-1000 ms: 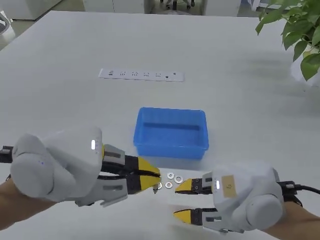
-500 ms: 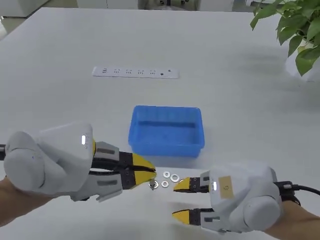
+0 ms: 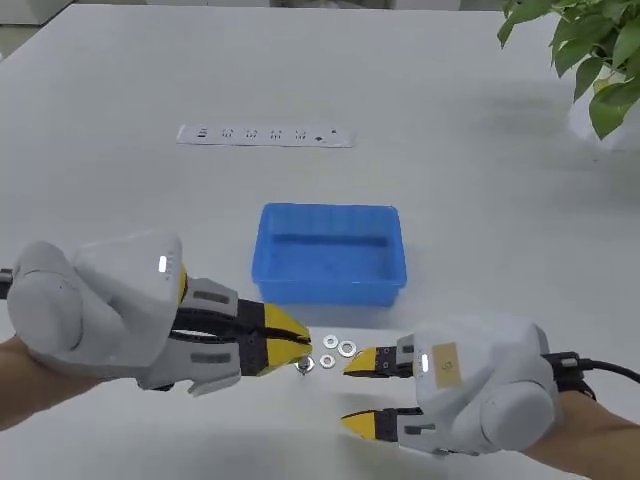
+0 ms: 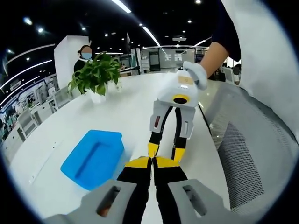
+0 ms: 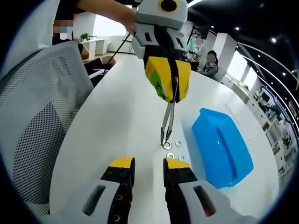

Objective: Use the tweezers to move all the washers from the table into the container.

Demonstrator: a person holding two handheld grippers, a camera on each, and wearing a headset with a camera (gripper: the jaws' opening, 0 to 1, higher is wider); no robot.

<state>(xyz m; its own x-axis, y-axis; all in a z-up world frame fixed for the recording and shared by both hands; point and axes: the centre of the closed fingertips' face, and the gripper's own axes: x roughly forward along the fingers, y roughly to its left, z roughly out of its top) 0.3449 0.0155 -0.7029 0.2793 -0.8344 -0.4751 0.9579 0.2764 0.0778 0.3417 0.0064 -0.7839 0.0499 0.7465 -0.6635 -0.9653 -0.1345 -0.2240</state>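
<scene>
Several small steel washers lie on the white table just in front of the blue container. My left gripper is shut on the tweezers. The tweezers point down, and their tips sit at the leftmost washer. The other washers lie right beside it. My right gripper stands open just right of the washers with nothing between its jaws. In the left gripper view my shut left gripper faces the right gripper, with the container to the left. The right gripper looks at the container.
A white power strip lies beyond the container. A potted plant stands at the far right corner. A grey mesh chair is at the table's near edge. People stand in the background.
The head camera has drifted, so the whole picture has shifted. Both grippers keep nearly the same places beside the washers, with the tweezers' tips still down among them.
</scene>
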